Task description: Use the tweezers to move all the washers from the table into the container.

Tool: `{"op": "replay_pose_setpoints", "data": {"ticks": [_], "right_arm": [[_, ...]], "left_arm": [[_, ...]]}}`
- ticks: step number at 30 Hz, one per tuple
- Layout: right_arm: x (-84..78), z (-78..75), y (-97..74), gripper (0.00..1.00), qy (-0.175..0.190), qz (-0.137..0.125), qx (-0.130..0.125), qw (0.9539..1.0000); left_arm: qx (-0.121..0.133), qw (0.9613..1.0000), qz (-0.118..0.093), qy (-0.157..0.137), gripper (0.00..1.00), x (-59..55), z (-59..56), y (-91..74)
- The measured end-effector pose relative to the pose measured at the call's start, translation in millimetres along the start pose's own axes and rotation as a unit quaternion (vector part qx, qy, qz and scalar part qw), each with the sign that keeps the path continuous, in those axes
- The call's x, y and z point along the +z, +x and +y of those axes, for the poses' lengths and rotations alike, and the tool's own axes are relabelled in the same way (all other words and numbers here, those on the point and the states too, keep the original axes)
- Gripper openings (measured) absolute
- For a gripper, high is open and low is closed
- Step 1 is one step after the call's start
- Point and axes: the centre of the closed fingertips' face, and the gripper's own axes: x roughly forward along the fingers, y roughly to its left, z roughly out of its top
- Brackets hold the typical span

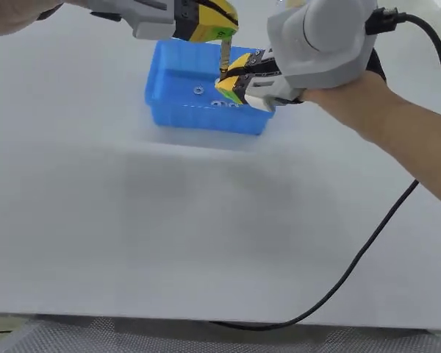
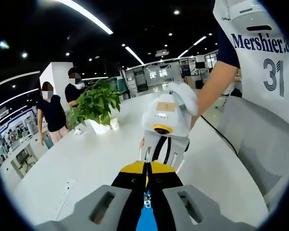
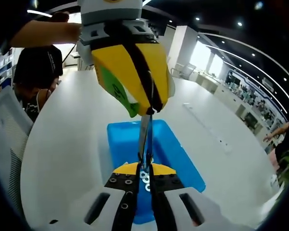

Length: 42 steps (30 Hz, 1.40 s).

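Note:
A blue container stands at the far middle of the white table, with small metal washers on its floor. Above it my left gripper is shut on the top of thin metal tweezers, which point straight down into the container. My right gripper comes in from the right, its jaws closed on the tweezers' lower part. In the right gripper view the tweezers run from the left gripper down between my right gripper's jaws, with washers at the tips over the container.
A black cable trails from the right gripper across the table's right side to the front edge. Far behind, in the left gripper view, a potted plant stands on the table and two people stand beside it.

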Motion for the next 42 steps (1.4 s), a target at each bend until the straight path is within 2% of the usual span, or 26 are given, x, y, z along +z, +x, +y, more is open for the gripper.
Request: {"op": "replay_pose_setpoints", "data": {"ticks": [8,13,20,23,27,33,38,39,42], "right_arm": [[2.6,-2.3,-6.6,0.13,0.021,-0.009,-0.010,0.9997],[9.9,0.4,-9.6,0.13,0.024,-0.020,-0.011,0.9995],[21.4,-5.3,-18.1,0.14,0.018,-0.027,-0.034,0.9989],[32.2,-6.5,-22.6,0.13,0.028,-0.047,-0.035,0.9979],[35.7,0.5,-27.5,0.12,0.018,-0.050,-0.030,0.9981],[42.8,9.5,-38.6,0.11,0.013,-0.054,-0.024,0.9982],[43.0,21.3,-52.5,0.10,0.012,-0.053,-0.015,0.9984],[40.9,19.7,-51.8,0.10,0.012,-0.052,-0.013,0.9985],[39.4,29.0,-58.9,0.09,0.003,-0.043,-0.008,0.9990]], "left_arm": [[0.008,1.0000,0.004,0.004,0.04,-1.6,2.7,2.2],[0.008,0.9999,0.002,0.008,0.04,3.8,0.4,0.5],[0.028,0.9994,0.001,0.019,0.04,13.6,2.1,-2.3],[0.021,0.9996,-0.011,0.018,0.04,24.3,-6.4,-2.8],[0.025,0.9994,-0.013,0.020,0.04,29.7,-10.2,-8.0],[0.034,0.9989,-0.031,0.011,0.04,40.3,-17.9,-17.1],[0.045,0.9980,-0.044,-0.003,0.04,44.2,-24.8,-25.8],[0.046,0.9979,-0.045,-0.004,0.04,44.3,-26.3,-27.3],[0.047,0.9979,-0.045,-0.009,0.04,43.7,-34.2,-32.2]]}}
